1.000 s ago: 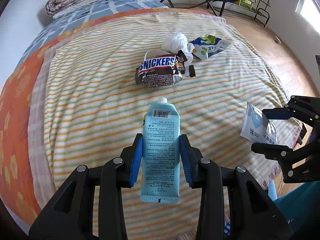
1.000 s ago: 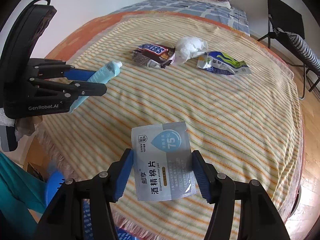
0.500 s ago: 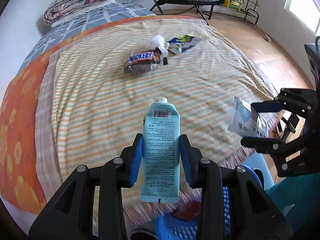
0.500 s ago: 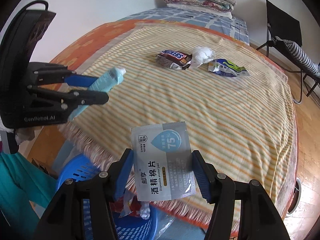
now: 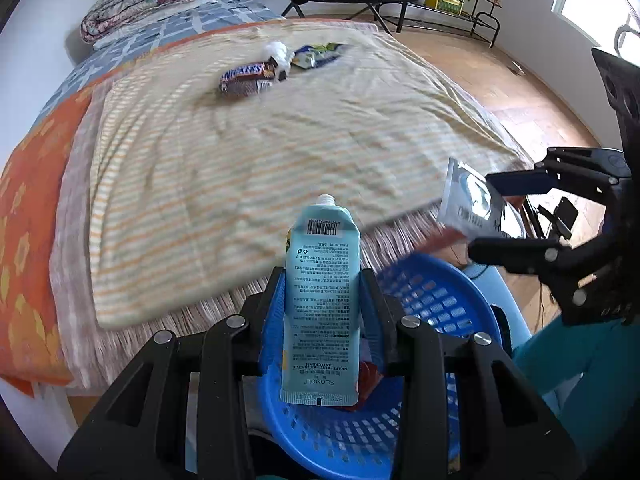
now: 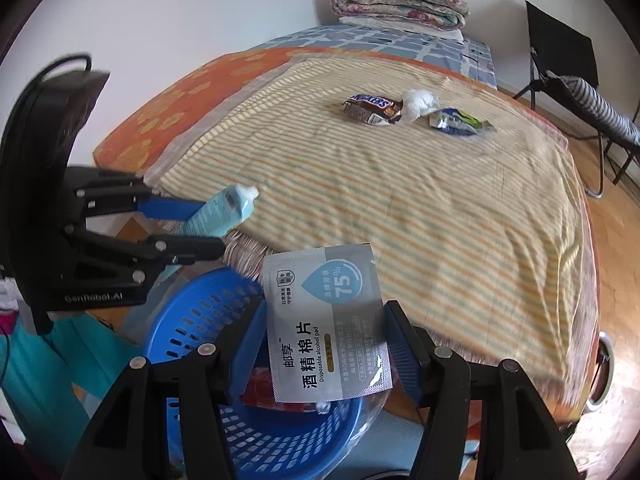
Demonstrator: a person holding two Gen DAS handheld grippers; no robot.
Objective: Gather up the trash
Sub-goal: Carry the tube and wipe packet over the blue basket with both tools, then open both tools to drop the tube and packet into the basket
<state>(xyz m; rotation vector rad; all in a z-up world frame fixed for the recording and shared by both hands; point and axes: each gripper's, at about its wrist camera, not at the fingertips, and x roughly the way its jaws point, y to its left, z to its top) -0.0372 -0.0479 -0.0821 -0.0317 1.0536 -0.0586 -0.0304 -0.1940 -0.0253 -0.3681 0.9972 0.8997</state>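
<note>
Our left tongs [image 5: 322, 296] clamp a pale blue hand-cream tube [image 5: 320, 304]; our right tongs [image 6: 326, 344] clamp a grey alcohol-pad sachet [image 6: 326, 320]. Both hang over the blue basket [image 6: 192, 320] beside the bed [image 6: 400, 200]. Released near the rim, the light sachet may flutter onto the floor.

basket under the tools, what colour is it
Blue basket, with slotted walls; clearest in the right wrist view.

basket [image 6: 192, 320] mouth lying open below, red wrapper [image 6: 260, 394] inside | bed edge [image 6: 248, 248] crowding far side | grippers standing apart
</note>
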